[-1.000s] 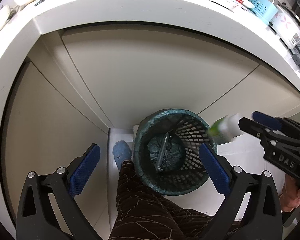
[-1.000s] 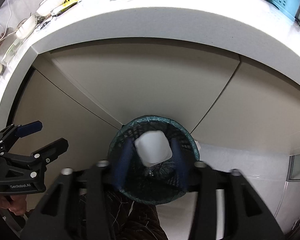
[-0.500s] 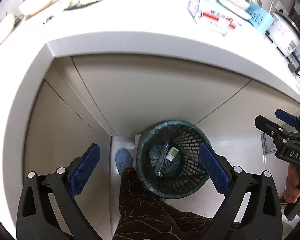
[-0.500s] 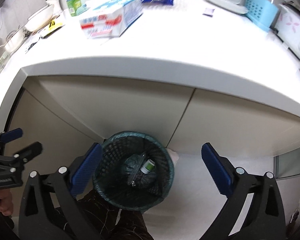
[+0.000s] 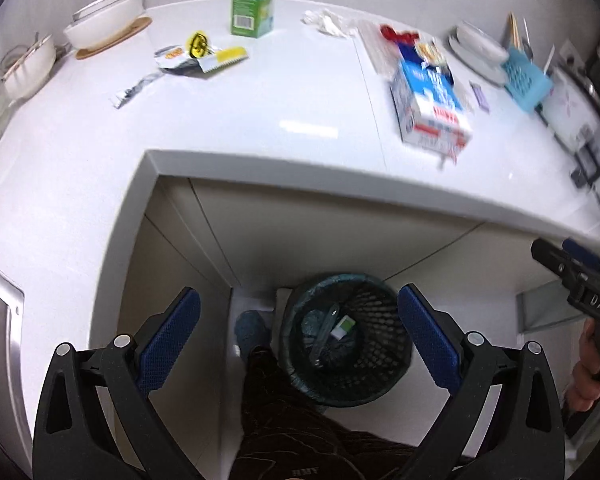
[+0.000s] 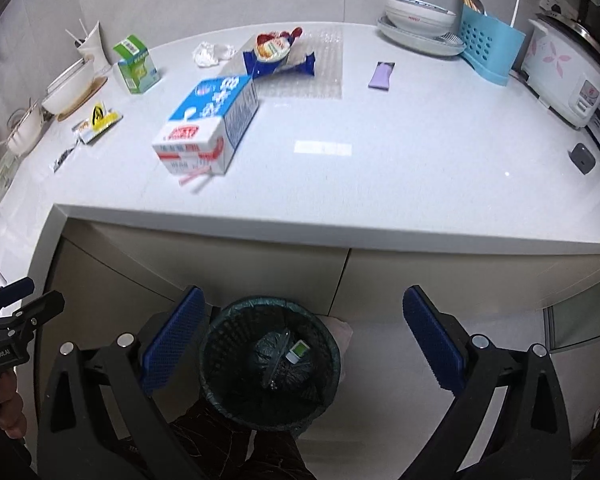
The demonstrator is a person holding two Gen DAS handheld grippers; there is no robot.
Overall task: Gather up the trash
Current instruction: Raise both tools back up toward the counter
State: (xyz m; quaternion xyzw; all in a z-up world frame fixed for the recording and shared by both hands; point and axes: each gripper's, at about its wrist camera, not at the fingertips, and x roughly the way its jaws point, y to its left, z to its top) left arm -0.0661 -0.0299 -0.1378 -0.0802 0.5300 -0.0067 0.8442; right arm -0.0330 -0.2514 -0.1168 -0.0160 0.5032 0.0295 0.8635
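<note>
Home kitchen, white countertop [image 6: 380, 168], rice cooker [image 6: 566, 76], stacked dishes [image 6: 418, 24], blue utensil caddy [image 6: 490, 50], cabinets below

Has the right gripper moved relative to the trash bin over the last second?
Yes. The right gripper has lifted up and back from the trash bin; its jaws now stand open and empty, the countertop filling the view.

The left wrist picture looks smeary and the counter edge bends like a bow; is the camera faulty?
Likely not. Left wrist view: the milk carton and the counter are streaked, which looks like motion blur, and a ceiling light glares off the white top. Right wrist view: sharper, but the counter edge also curves, and that is fisheye distortion. Both views: the wastebasket sits in dim shadow.
</note>
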